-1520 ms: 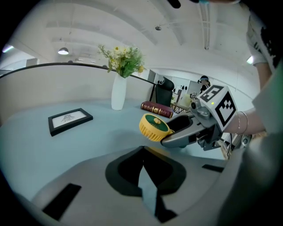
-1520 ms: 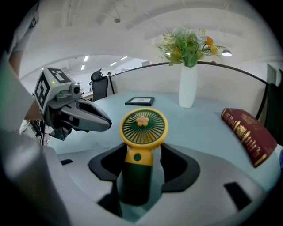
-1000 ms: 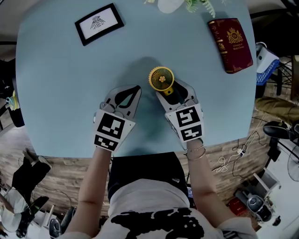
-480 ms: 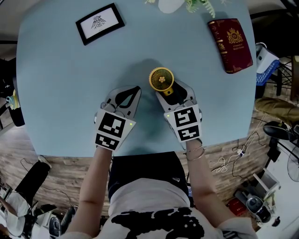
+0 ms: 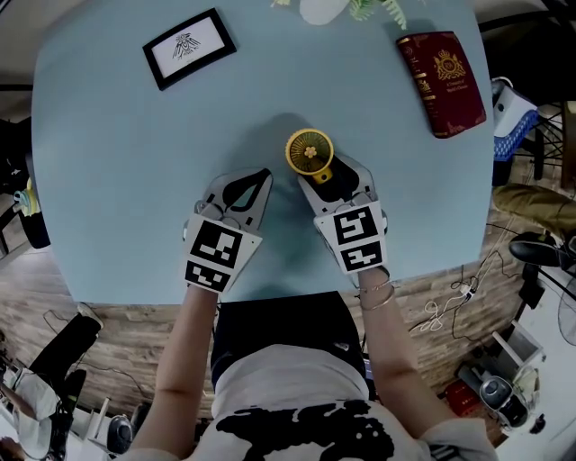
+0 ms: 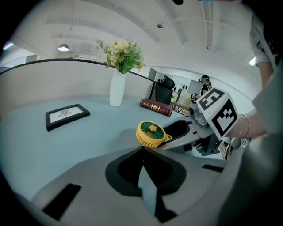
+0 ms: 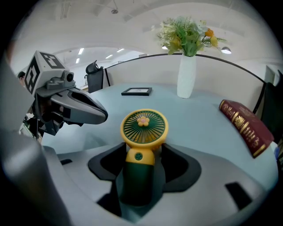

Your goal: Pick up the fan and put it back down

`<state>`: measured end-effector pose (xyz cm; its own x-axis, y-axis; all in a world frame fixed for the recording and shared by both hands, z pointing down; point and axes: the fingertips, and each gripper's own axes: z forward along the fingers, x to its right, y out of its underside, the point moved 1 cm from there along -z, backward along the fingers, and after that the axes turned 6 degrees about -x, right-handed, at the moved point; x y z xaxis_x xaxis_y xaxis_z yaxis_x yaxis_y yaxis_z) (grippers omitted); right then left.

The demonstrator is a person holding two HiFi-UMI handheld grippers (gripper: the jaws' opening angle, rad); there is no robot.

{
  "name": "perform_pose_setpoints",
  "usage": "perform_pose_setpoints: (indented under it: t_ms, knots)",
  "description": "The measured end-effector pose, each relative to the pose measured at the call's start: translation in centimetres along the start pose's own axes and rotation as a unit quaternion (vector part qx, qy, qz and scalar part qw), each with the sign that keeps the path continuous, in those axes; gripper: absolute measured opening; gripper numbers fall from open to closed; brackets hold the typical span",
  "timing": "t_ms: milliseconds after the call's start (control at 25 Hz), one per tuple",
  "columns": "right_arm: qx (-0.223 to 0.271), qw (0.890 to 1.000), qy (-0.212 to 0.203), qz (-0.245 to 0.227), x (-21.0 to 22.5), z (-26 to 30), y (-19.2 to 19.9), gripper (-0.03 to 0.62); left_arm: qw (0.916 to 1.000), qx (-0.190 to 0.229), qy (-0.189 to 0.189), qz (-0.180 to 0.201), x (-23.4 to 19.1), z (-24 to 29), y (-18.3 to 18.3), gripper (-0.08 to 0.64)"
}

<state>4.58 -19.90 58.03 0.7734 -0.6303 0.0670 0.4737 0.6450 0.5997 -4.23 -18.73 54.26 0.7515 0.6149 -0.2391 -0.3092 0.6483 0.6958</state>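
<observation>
Head view: one rounded, smooth pale blue desk carries one black picture frame, one dark red book with gold print, one white vase at the far edge, and one fan. The fan sits near the middle of the desk. Its round yellow grille faces up at the camera, and its handle runs back toward the person. The right hand-held gripper has that handle between its jaws. The left hand-held gripper lies just beside it, apart from the fan.

Left gripper view: the left gripper's two dark padded jaws meet at their tips with nothing between them. The fan's ribbed plastic head shows just past them.

Right gripper view: the fan's handle, dark green with a yellow collar, stands between the black pads. They close on its sides, about half open. The fan's long axis follows the jaws, head away from the person. A small flower knob sits at the centre of the grille. Whether the handle's foot touches the desk is hidden, so the fan may be slightly raised. The vase holds one bunch of flowers.
</observation>
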Motion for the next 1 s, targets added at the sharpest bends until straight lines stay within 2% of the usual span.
perform_pose_setpoints:
  t_ms: [120, 440, 1000]
  knots:
    - [-0.002, 1.000, -0.004, 0.000, -0.2, 0.0, 0.1, 0.276, 1.0000, 0.001, 0.001, -0.001, 0.2, 0.0, 0.0, 0.012]
    - [0.005, 1.000, -0.005, -0.001, -0.5, -1.0, -0.1, 0.289, 1.0000, 0.007, 0.005, 0.003, 0.7, -0.4, -0.3, 0.012]
    - [0.070, 0.998, -0.004, 0.007, -0.2, -5.9, -3.9, 0.301, 0.9998, 0.017, 0.012, 0.006, 1.6, -3.6, -3.0, 0.012]
